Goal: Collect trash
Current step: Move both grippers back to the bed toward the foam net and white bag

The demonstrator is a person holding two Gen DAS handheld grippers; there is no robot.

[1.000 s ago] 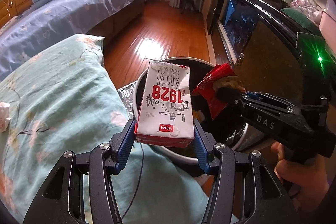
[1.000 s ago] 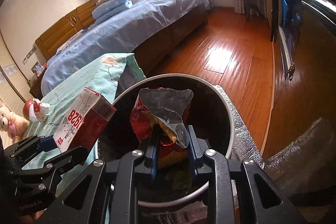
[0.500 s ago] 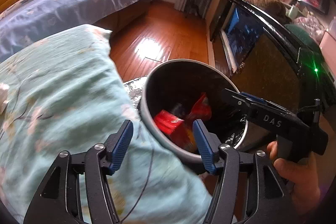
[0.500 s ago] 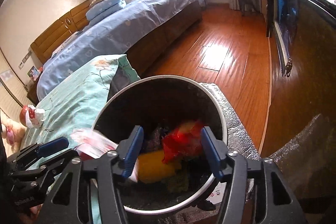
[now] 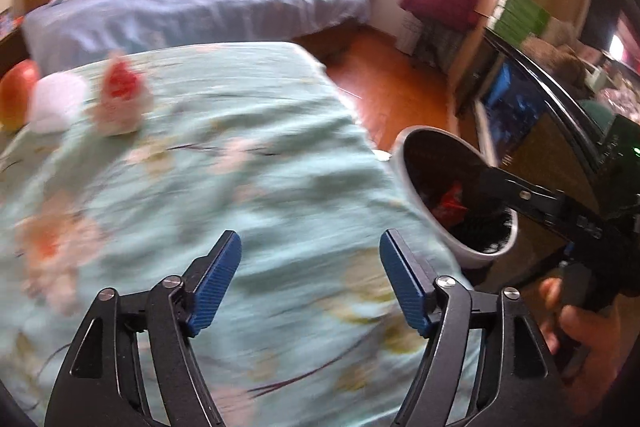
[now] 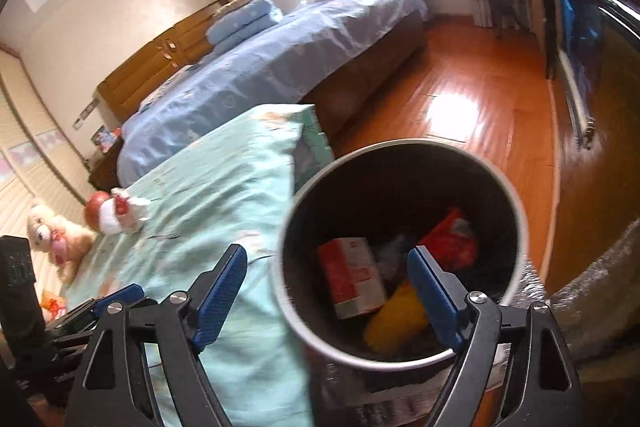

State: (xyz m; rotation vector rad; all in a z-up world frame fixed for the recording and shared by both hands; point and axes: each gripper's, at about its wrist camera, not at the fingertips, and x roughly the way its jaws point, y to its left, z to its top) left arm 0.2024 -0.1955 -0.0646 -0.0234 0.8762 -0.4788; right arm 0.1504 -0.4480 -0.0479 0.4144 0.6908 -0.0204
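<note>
While both tools hang empty, you're swinging back for more trash, so go left to right. Far left on the teal bedspread (image 5: 248, 163) sits a crumpled red-and-white wrapper (image 5: 120, 103), just beside a white wad (image 5: 56, 103) and an orange-red fruit (image 5: 16, 95); blur hides what the wad is. I'd aim your left tool (image 5: 310, 259) at the wrapper: come in low, straddle it, and pinch paper alone, not bedding. That left tool is spread wide, blue pads (image 5: 216, 283) touching nothing, over the bedspread. Moving right, the bin (image 6: 288, 239) stands against the bed's edge, with a red-and-white carton (image 6: 352, 275), a yellow piece (image 6: 396, 315) and a red packet (image 6: 452, 239) already inside. Your right tool (image 6: 328, 267) is equally wide apart, gripping nothing, poised above the bin's rim; keep it clear of the rim as you turn.
</note>
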